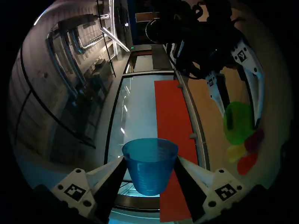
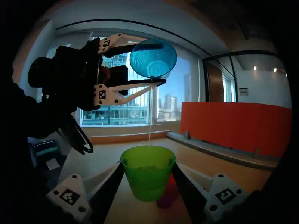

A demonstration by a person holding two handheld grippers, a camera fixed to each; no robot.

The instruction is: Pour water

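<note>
Left gripper high and to the left in the right gripper view, fingers narrowed onto the blue cup from both sides and pressing on its wall; cup tipped well over, long axis near level; thin thread of water off its lower edge, falling straight down. Right gripper near and low, likewise closed to cup width on the green cup, upright, mouth open upward, over the wooden table; green cup directly beneath the blue cup's pouring edge, off to neither side, the two cups well apart in height. Judged mid-pour; water level in the green cup hard to tell. Next: hold the pouring edge plumb over the green mouth while tilting further; with so long a fall, any sideways drift of either hand likely to send the stream onto the table or the other coloured cups just beside.
</note>
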